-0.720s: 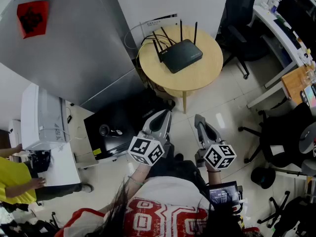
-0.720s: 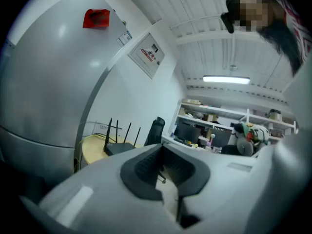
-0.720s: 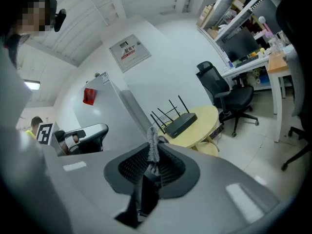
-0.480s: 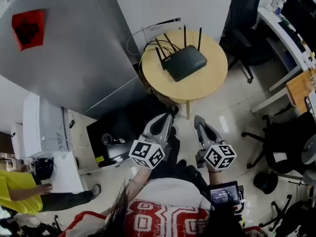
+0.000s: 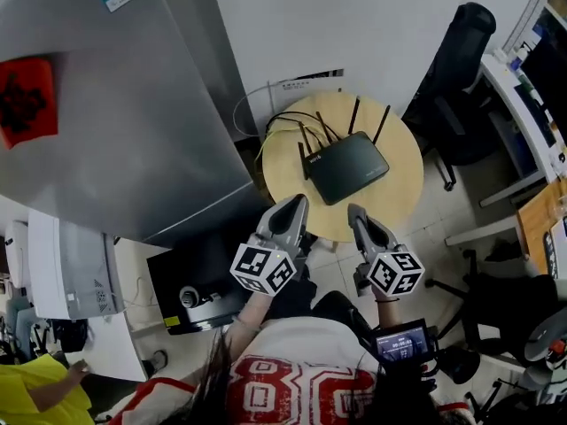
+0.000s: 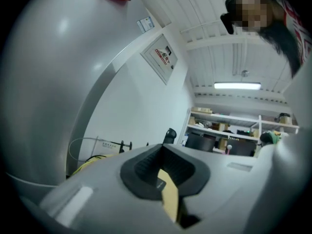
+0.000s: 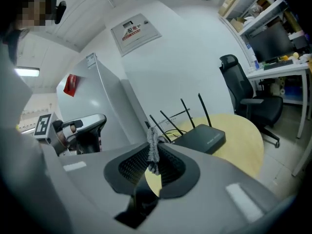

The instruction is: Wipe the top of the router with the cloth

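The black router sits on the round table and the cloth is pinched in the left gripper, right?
Not quite: the right gripper view shows the cloth pinched in the right gripper, not the left. The black router does sit on the round table.

only a thin grey edge of the cloth (image 7: 151, 134) shows between the fingers of the right gripper (image 7: 152, 152), the rest hidden behind them; past the fingertips, print on the router (image 7: 202, 139) is too small to read.
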`<action>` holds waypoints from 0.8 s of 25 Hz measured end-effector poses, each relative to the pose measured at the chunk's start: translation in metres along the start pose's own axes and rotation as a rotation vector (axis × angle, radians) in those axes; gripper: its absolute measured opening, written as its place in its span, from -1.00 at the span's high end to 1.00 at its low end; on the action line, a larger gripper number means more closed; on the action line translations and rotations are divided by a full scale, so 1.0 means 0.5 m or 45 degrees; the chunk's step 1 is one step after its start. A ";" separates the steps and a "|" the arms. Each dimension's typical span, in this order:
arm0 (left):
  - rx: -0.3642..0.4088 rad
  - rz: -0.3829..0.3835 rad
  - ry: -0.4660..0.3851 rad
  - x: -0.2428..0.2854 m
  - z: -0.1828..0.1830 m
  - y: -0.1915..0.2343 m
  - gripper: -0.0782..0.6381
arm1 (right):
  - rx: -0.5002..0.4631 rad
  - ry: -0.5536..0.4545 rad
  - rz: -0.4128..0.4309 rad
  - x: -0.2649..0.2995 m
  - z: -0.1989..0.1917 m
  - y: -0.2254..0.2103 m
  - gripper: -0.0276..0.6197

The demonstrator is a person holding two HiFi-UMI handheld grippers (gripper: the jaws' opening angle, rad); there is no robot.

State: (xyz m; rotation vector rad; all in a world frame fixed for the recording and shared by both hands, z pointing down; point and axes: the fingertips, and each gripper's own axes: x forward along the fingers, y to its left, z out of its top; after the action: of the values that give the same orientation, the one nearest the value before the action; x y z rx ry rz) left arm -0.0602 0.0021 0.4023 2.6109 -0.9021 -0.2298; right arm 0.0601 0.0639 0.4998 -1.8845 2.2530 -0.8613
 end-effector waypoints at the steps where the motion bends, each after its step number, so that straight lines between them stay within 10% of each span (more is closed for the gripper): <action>1: -0.013 0.015 -0.001 0.008 0.002 0.019 0.78 | -0.009 0.014 0.008 0.022 0.005 -0.001 0.78; 20: -0.069 0.302 0.019 0.038 -0.009 0.179 0.78 | -0.160 0.446 0.243 0.363 -0.037 -0.042 0.78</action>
State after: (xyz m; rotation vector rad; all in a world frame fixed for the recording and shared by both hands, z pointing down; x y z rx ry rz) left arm -0.0946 -0.0734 0.4407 2.4254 -1.1719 -0.1686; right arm 0.0275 -0.0997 0.5771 -1.6316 2.6951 -1.1158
